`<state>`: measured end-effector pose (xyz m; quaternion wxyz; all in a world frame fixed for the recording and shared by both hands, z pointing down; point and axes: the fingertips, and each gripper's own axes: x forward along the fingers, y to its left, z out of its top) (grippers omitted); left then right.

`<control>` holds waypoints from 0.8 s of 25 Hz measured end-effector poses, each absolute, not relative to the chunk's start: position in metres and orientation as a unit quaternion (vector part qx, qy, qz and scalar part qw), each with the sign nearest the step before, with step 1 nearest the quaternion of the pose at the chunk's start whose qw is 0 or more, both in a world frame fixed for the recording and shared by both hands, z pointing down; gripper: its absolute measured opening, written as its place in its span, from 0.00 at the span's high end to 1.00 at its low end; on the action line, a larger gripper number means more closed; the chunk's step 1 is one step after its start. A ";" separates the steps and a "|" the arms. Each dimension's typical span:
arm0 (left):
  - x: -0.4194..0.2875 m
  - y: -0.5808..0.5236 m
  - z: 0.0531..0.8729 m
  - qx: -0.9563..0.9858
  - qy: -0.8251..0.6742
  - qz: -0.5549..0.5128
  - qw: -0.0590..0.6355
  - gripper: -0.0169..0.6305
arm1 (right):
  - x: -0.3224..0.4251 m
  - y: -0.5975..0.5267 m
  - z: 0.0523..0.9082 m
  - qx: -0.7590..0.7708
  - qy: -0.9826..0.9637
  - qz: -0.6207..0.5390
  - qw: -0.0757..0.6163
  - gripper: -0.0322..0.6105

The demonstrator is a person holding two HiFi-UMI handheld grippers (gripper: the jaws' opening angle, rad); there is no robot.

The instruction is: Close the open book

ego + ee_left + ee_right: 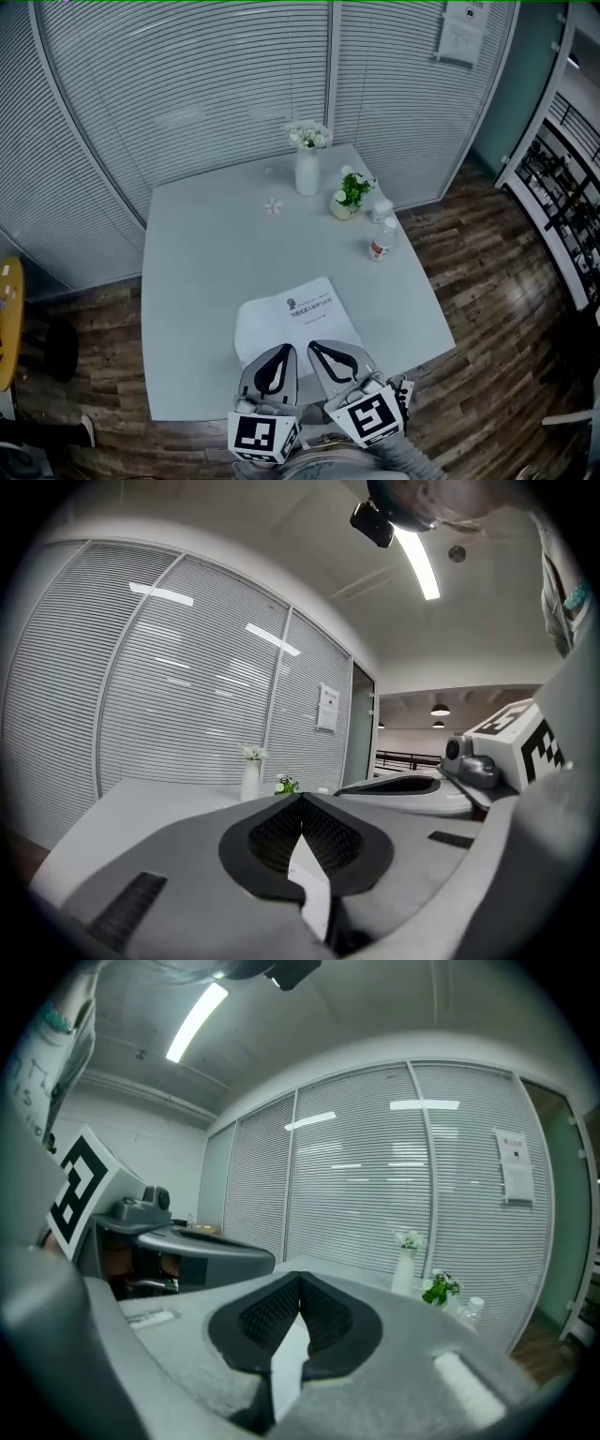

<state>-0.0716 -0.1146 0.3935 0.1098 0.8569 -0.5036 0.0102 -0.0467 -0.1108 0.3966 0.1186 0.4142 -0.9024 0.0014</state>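
Two pairs of fingers are shut tip to tip with nothing held. The left gripper (287, 349) and right gripper (315, 346) hang side by side over the near edge of the counter (206, 253). The pale sliver showing through each pair is only the surface below.

The book (298, 317) lies open and flat near that front edge, just ahead of the fingertips and partly under them. Its spine runs away from the person, slightly askew. The left gripper is over the blank left page and the right gripper is at the foot of the printed right page, so each is about equally near its own leaf.

The pages look like thin, matte white paper, probably limp. The counter is smooth and pale grey. The fingers are grey shells with dark ribbed pads.
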 end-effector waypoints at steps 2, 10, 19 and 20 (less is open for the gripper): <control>-0.082 -0.118 0.398 0.858 -0.502 0.009 0.109 0.98 | -0.055 -0.115 0.399 0.417 -0.901 0.001 0.121 0.95; -0.107 -0.124 0.408 0.854 -0.506 0.013 0.119 0.98 | -0.075 -0.123 0.407 0.415 -0.899 0.006 0.141 0.95; -0.128 -0.130 0.416 0.842 -0.524 0.011 0.126 0.98 | -0.099 -0.130 0.416 0.384 -0.912 0.006 0.145 0.95; -0.129 -0.131 0.417 0.842 -0.525 0.012 0.125 0.98 | -0.100 -0.132 0.417 0.381 -0.913 0.007 0.145 0.95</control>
